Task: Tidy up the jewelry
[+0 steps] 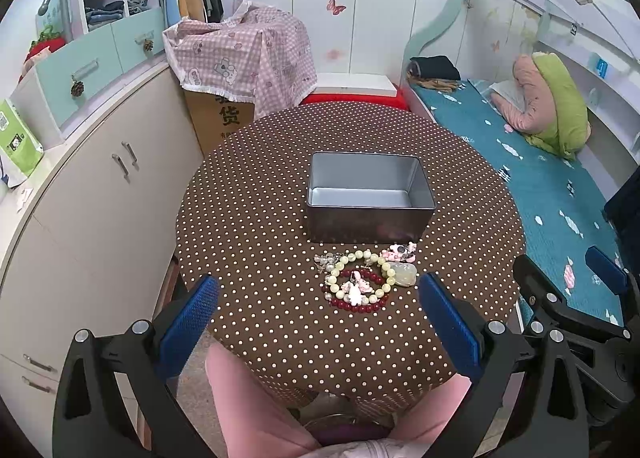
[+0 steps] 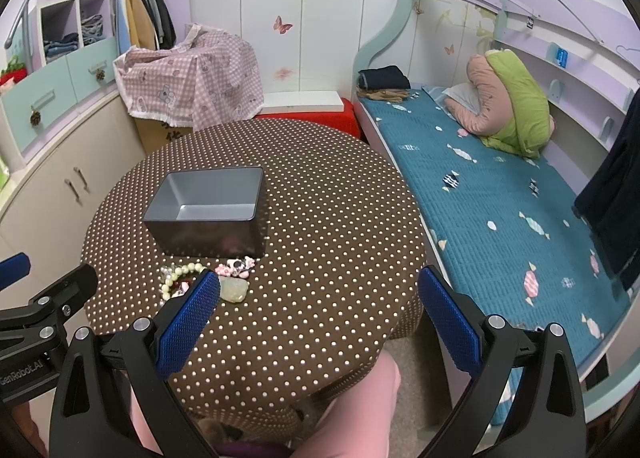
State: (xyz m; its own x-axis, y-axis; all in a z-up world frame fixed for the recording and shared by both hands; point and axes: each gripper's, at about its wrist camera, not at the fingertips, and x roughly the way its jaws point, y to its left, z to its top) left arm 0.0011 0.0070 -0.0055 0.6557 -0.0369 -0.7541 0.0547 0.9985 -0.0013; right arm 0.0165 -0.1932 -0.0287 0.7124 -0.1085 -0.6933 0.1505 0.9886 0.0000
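While you hold both tools back at the near edge, the biggest thing beside you is the bed [image 2: 500, 194] with its teal cover, running away along your right. Next comes the round bench [image 1: 256, 218] in brown cloth with pale dots. On it stands the grey tin [image 1: 370, 198], open-topped with nothing showing inside; its long axis runs left to right across your view, one long wall facing you.

Just in front of that wall lies the jewelry, heaped in one small pile near the bench's middle. The pale bead bracelet [image 1: 356, 274] forms a loop lying flat, and the dark red bracelet [image 1: 362, 304] overlaps its near side. A pale green pendant [image 1: 403, 273] touches the loop's right side, with its longer side slanting toward the tin. Pink charms [image 1: 398, 252] sit just beside the tin's wall, and a small pearl piece [image 1: 326, 260] lies at the pile's left.

Your left tool [image 1: 318, 334] is spread wide and grips nothing; it points straight at the pile from the near side. Your right tool [image 2: 318, 332] is likewise spread wide and unloaded, aimed at bare cloth right of the pile; its left finger [image 2: 188, 322] hides part of the bracelets in the right wrist view.

"GenRobot.AI" is printed on the left tool's body as seen from the right wrist. A cardboard box [image 1: 224, 118] behind the bench carries the character "货".
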